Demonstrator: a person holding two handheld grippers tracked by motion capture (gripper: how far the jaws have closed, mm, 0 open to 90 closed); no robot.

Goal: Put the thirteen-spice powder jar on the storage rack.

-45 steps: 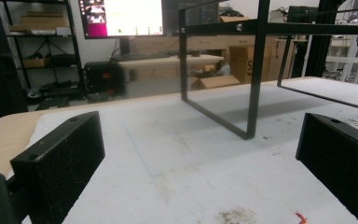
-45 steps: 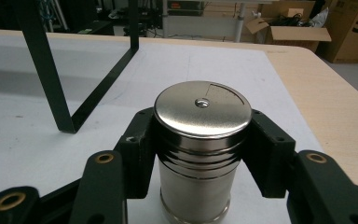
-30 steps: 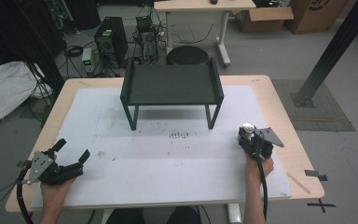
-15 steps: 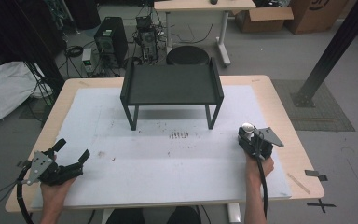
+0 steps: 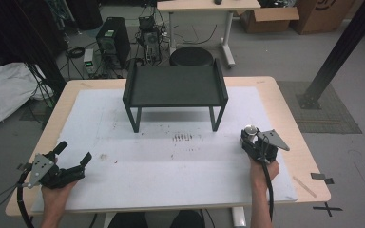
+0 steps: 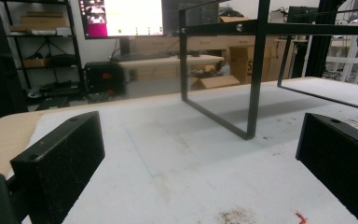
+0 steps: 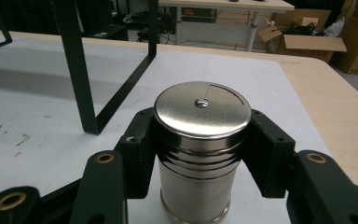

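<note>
The right tool (image 5: 251,135) has its 2 jaws closed against the sides of an upright metal shaker canister (image 7: 201,149), which stands on the white mat (image 5: 171,161) near the bench's (image 5: 285,99) right edge, just right of the black metal stand (image 5: 175,88). The left tool (image 5: 73,154) rests low at the mat's front left corner, jaws spread wide with nothing between them.

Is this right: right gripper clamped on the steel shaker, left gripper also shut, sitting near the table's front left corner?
Not quite. The left gripper is open: the left gripper view shows its jaws wide apart over bare mat. The rest holds: the right gripper is clamped on the steel shaker.
</note>
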